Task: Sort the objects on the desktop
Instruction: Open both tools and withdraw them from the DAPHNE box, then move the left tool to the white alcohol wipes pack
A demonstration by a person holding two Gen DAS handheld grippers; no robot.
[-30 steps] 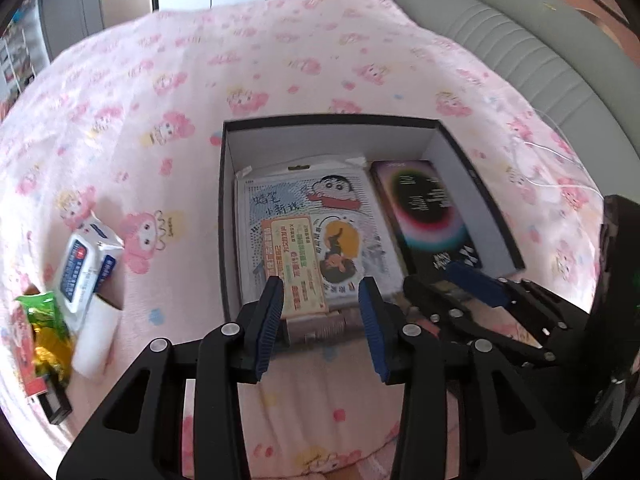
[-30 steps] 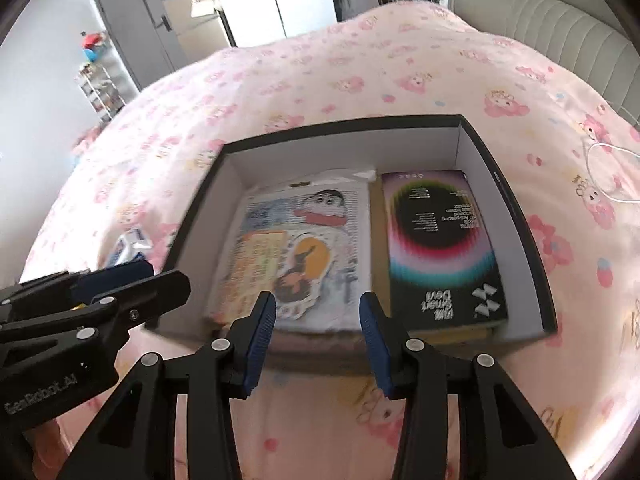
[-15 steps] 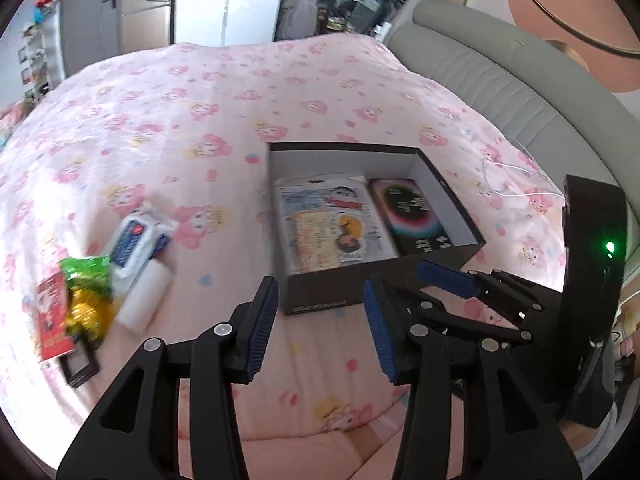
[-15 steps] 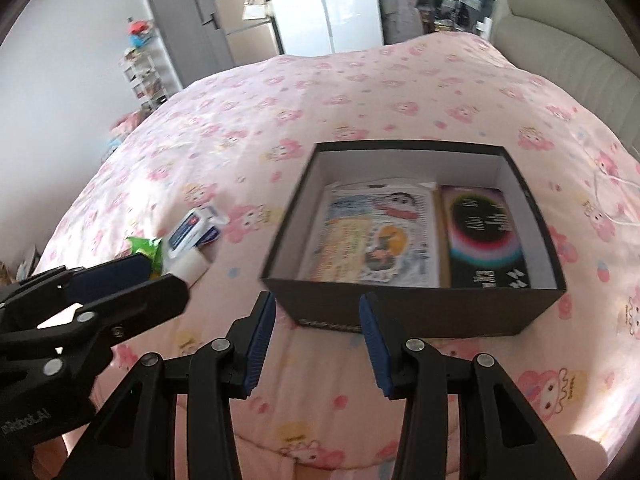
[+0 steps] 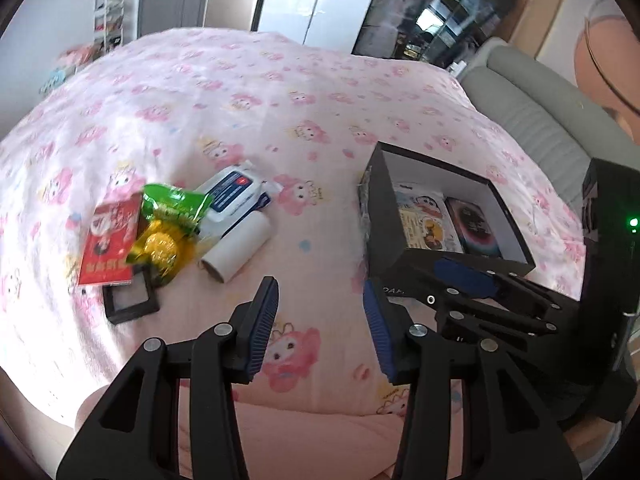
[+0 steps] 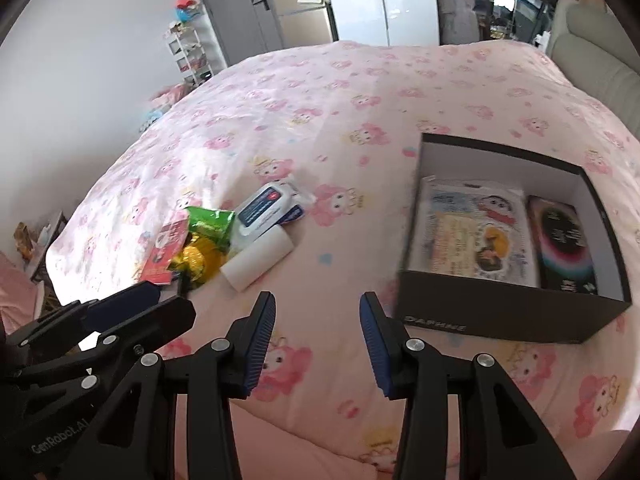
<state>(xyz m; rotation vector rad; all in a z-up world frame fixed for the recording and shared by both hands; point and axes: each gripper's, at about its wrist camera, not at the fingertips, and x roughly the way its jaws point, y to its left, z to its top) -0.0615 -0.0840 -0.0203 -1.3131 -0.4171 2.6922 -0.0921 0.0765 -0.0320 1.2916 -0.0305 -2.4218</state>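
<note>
Here, two hand-held grippers are hovering above a bed covered in a pink cartoon-print sheet [image 6: 360,92]. The left gripper [image 5: 320,320] is standing wide apart and gripping nothing; the right gripper [image 6: 316,336] is likewise spread wide and carrying nothing.

To the right, a black box [image 6: 516,314] is sitting on the sheet, already containing a cartoon-printed packet [image 6: 476,236] and, beside it, a dark booklet [image 6: 564,248].

To the left, well apart from the box, the unsorted things are lying in a tight heap: a white roll [image 5: 236,252] touching a blue-and-white wipes pack [image 5: 236,196], a green and yellow snack bag [image 5: 168,224] overlapping a red packet [image 5: 108,244], and a small black frame [image 5: 130,298] partly tucked beneath them.

The risks are arising mostly from the crowding. Because the items are touching and overlapping, fingers closing on one are likely to catch a neighbour or drag it along. The roll is probably going to turn away on the soft bedding if nudged from the side. The crinkly bag may slip from a shallow pinch, and the soft sheet could bunch between the fingers.
</note>
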